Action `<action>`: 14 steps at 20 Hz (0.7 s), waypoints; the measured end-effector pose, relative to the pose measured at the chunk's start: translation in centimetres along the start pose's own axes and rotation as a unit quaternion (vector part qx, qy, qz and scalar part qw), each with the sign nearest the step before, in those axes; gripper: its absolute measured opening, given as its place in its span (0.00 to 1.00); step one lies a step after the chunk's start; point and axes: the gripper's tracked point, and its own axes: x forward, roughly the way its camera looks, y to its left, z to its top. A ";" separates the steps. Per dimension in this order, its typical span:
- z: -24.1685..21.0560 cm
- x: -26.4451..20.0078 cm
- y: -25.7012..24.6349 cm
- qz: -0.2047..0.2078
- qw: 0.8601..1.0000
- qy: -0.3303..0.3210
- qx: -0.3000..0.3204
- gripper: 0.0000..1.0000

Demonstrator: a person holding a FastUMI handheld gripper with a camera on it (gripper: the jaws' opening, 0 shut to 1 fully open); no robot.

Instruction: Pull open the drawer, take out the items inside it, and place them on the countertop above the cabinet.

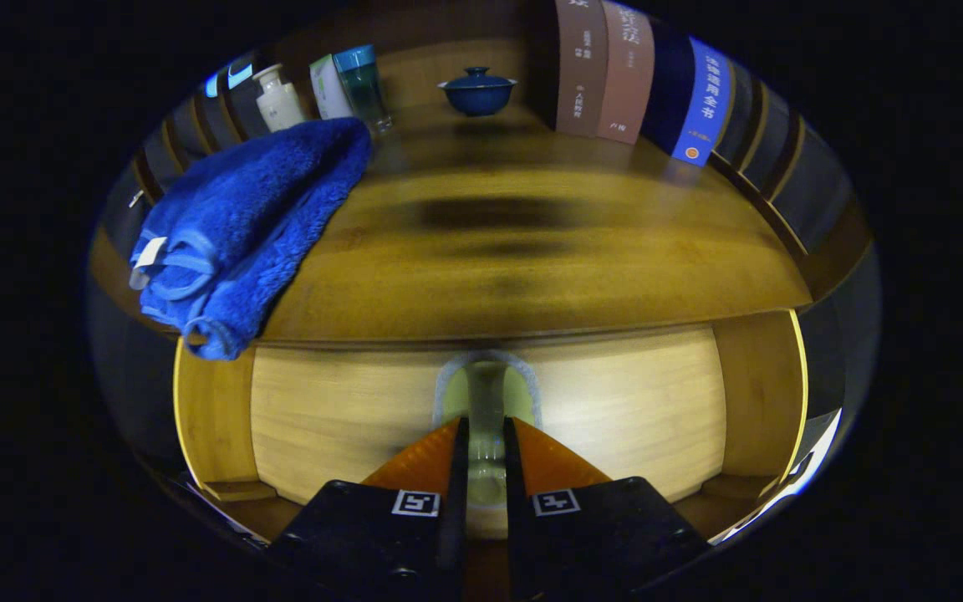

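A pale wooden drawer front (615, 410) faces me under the cabinet's countertop (548, 284). At its middle sits a small arched handle (486, 386) with a pale upright bar. My gripper (486, 425) is right up against the drawer, its two fingers closed in on that bar from the left and right, so it is shut on the handle. The inside of the drawer is hidden behind its front. I cannot tell how far the drawer stands out from the cabinet.
A folded blue towel (247, 217) lies on the countertop's left part and hangs over its front edge. Behind it stand a white bottle (278, 99), a pale tube (329, 86) and a teal bottle (363, 84). A blue lidded bowl (477, 90) and upright books (628, 71) stand at the back.
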 end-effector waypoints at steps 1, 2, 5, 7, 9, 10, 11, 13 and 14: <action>-0.3 -1.0 0.0 0.004 1.000 -0.009 -0.001 0.25; -0.7 -2.0 0.0 0.007 1.000 -0.022 0.000 0.25; -0.9 -5.4 -0.1 0.016 0.997 -0.070 0.002 0.25; -0.3 -7.5 -0.3 0.016 0.994 -0.104 0.004 0.25; 1.2 -9.5 -0.4 0.020 0.991 -0.135 0.013 0.25; 2.1 -10.3 -0.3 0.022 0.988 -0.150 0.018 0.25; 3.2 -11.0 -0.3 0.025 0.986 -0.166 0.021 0.25; 5.6 -11.7 -0.1 0.028 0.982 -0.187 0.024 0.25; 6.7 -11.6 0.2 0.030 0.981 -0.192 0.024 0.25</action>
